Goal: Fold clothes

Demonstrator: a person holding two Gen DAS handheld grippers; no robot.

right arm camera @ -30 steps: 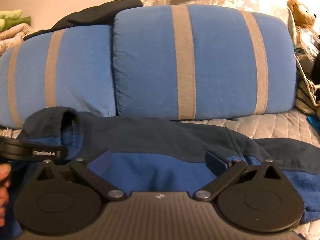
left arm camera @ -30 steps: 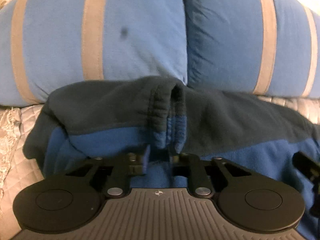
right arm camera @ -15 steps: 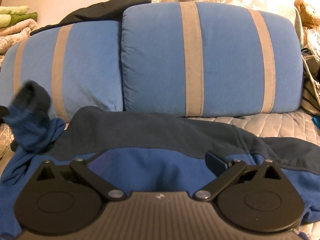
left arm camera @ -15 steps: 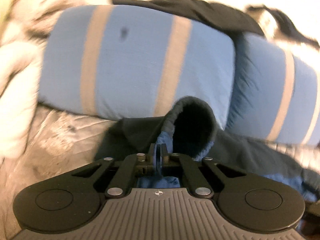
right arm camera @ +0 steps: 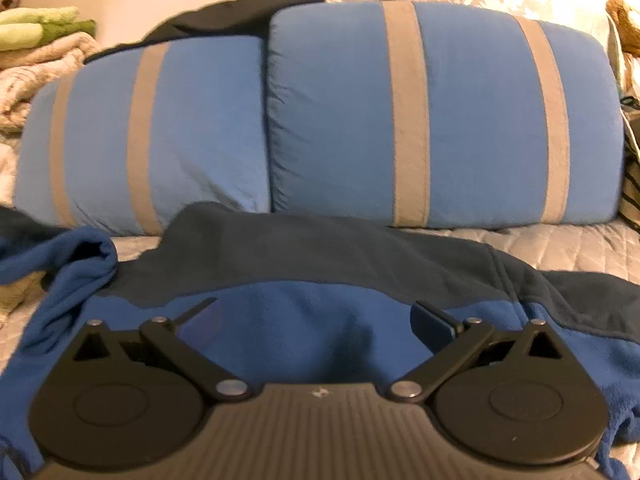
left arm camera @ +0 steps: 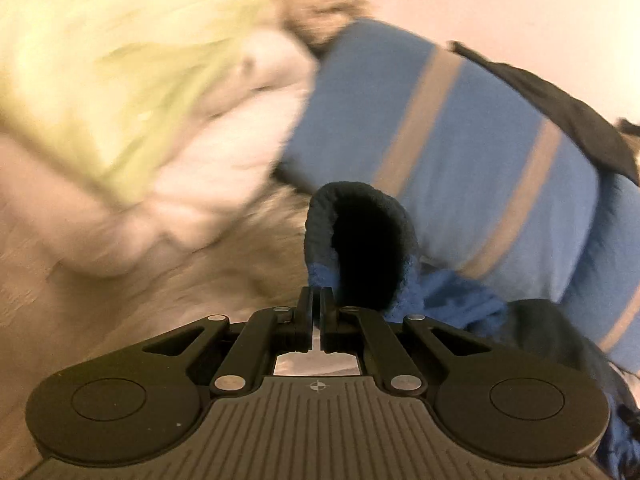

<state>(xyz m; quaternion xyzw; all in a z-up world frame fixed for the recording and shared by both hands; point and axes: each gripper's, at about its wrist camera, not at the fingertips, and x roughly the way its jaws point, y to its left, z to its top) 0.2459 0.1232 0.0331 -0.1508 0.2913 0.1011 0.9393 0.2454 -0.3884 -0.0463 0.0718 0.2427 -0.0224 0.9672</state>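
A blue and navy fleece top [right arm camera: 320,264] lies spread on the quilted bed in front of two pillows. In the left wrist view my left gripper [left arm camera: 316,300] is shut on the sleeve's edge, and the dark navy cuff [left arm camera: 360,236] stands up open just beyond the fingertips. The stretched sleeve [right arm camera: 76,264] runs off to the left in the right wrist view. My right gripper [right arm camera: 316,316] hovers low over the blue body of the fleece with its fingers wide apart and nothing pinched between them.
Two blue pillows [right arm camera: 440,120] with tan stripes stand behind the fleece, a dark garment [right arm camera: 240,16] draped on top. Folded green and beige blankets [right arm camera: 40,40] pile at the left. A plush toy [right arm camera: 624,20] sits at the far right. The quilted bedspread [right arm camera: 560,244] shows on the right.
My left gripper shut on the sleeve and pulled it out to the left and upward, swinging its view toward the blankets. The right gripper stayed put and open over the fleece.
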